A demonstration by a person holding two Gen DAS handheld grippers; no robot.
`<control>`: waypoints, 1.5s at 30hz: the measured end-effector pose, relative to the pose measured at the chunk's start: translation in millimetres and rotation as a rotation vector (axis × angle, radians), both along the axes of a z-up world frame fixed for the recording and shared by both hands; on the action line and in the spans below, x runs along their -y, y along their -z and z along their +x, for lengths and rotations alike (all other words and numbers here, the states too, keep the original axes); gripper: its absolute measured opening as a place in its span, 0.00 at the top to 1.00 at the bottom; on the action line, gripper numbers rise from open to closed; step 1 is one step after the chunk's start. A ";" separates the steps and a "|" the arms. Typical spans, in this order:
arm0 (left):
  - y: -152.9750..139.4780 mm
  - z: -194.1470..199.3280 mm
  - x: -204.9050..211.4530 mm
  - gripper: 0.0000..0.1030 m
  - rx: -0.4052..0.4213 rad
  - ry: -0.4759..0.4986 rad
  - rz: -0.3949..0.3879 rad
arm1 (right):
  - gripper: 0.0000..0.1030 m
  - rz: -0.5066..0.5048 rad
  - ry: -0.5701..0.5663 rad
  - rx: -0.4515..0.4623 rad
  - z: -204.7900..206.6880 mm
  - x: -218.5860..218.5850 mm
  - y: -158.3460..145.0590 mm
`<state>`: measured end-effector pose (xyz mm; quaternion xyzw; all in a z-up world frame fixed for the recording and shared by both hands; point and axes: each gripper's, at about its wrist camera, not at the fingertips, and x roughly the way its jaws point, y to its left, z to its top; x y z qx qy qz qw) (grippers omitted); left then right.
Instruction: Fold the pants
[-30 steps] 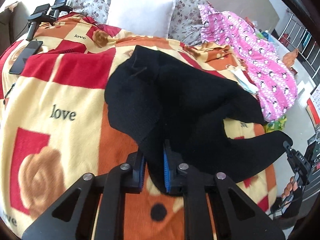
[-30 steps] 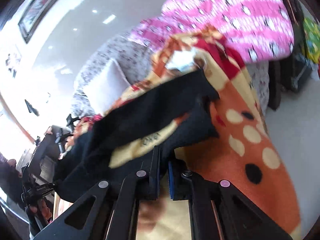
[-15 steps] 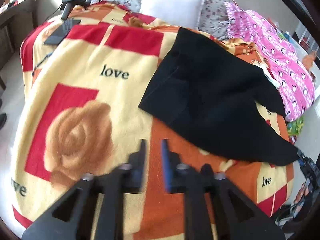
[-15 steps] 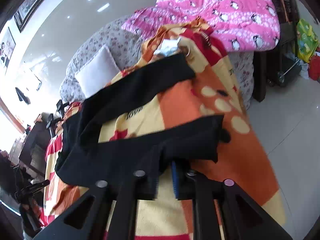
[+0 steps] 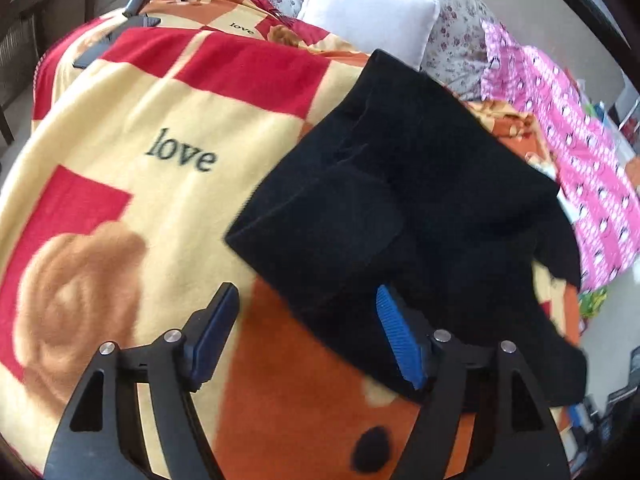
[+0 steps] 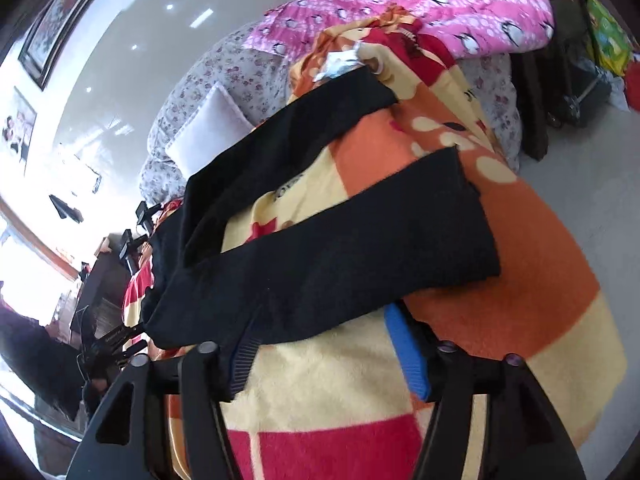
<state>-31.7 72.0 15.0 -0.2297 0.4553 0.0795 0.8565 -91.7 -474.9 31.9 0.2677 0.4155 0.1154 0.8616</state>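
The black pants (image 5: pixel 420 216) lie spread on a red, yellow and orange "love" blanket (image 5: pixel 132 128) on the bed. In the left wrist view the waist end lies toward me. My left gripper (image 5: pixel 308 332) is open and empty, its jaws wide apart just above the blanket at the waist edge. In the right wrist view the two legs (image 6: pixel 340 248) lie apart in a V on the blanket (image 6: pixel 520 280). My right gripper (image 6: pixel 324 352) is open, jaws wide, at the near leg's edge, holding nothing.
A white pillow (image 5: pixel 368 20) and a flowered sheet lie at the head of the bed. A pink penguin quilt (image 5: pixel 580 152) lies at the right. Black camera mounts and a phone (image 5: pixel 116 40) sit at the far left. The bed's edge drops to a tiled floor (image 6: pixel 592 208).
Both grippers let go of the pants and opened wide. The pants, held lifted a second ago, now lie on the blanket with the legs apart.
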 end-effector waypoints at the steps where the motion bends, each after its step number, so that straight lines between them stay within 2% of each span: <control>1: -1.6 1.7 1.3 0.33 0.014 0.005 -0.024 | 0.36 -0.011 0.021 -0.009 2.6 3.4 3.5; 2: -2.9 3.0 3.0 0.48 0.020 0.011 -0.040 | 0.36 -0.005 0.033 -0.009 5.7 5.0 4.9; 3: -3.9 5.0 5.5 0.69 0.016 0.019 -0.048 | 0.36 0.005 0.037 -0.002 8.8 6.3 5.9; 5: -6.3 8.0 9.2 0.86 0.014 0.039 -0.053 | 0.40 0.008 0.045 0.022 20.2 6.1 9.1; 7: -12.1 8.5 14.8 0.90 0.033 0.058 -0.037 | 0.65 0.028 0.061 0.031 31.7 5.4 14.8; 8: -15.9 5.1 15.9 0.91 0.046 0.065 -0.035 | 0.93 0.042 0.066 0.042 36.3 4.6 17.3; 9: -19.8 0.9 14.9 0.91 0.057 0.065 -0.044 | 0.96 0.049 0.068 0.051 38.5 3.0 17.7; 12: -33.6 -16.0 7.5 0.92 0.082 0.078 -0.057 | 0.96 0.037 0.045 0.096 36.5 -5.0 4.9; 15: -44.3 -35.7 -2.5 0.92 0.087 0.105 -0.110 | 0.96 0.011 0.014 0.141 26.8 -7.6 -19.3; 19: -55.2 -59.0 1.4 0.92 0.082 0.143 -0.082 | 0.96 0.004 -0.016 0.185 10.3 -5.1 -47.3; 22: -55.3 -73.2 2.5 0.92 0.056 0.163 -0.090 | 0.96 -0.008 -0.026 0.189 0.6 -3.6 -55.9; 24: -50.0 -81.4 7.5 0.92 0.029 0.173 -0.063 | 0.96 -0.036 -0.032 0.175 -2.0 -3.5 -55.0; 27: -29.2 -89.5 13.2 0.91 -0.028 0.176 -0.014 | 0.95 -0.077 -0.037 0.105 -0.8 -2.5 -37.6; 29: -13.2 -88.2 15.8 0.90 -0.072 0.175 0.010 | 0.91 -0.160 -0.037 0.022 5.7 -4.5 -19.0; 31: -7.7 -91.7 19.8 0.82 -0.071 0.169 0.060 | 0.88 -0.256 -0.027 -0.039 9.5 -5.7 -5.7; 32: -9.8 -94.4 21.3 0.75 -0.063 0.165 0.097 | 0.86 -0.260 -0.028 -0.043 9.1 -4.7 -4.7; 34: -17.5 -97.8 21.4 0.64 -0.049 0.159 0.155 | 0.81 -0.307 0.001 -0.036 4.6 0.8 -11.8; 35: -20.5 -100.0 18.5 0.58 -0.044 0.157 0.172 | 0.72 -0.336 0.021 -0.034 3.4 3.3 -16.0; 37: -31.2 -104.7 15.1 0.55 -0.024 0.142 0.225 | 0.69 -0.389 0.068 -0.015 -1.8 11.0 -30.9; 38: -37.6 -107.3 13.8 0.55 -0.014 0.127 0.271 | 0.69 -0.382 0.075 0.000 -3.8 12.3 -37.1; 40: -46.8 -112.3 10.7 0.55 0.011 0.117 0.314 | 0.66 -0.345 0.047 0.050 -8.6 6.2 -52.0; 43: -55.4 -107.9 9.9 0.54 0.027 0.124 0.321 | 0.60 -0.311 -0.046 0.096 -3.1 -24.1 -62.9; 45: -57.3 -102.1 14.2 0.47 0.039 0.129 0.319 | 0.60 -0.267 -0.144 0.119 4.5 -52.0 -64.1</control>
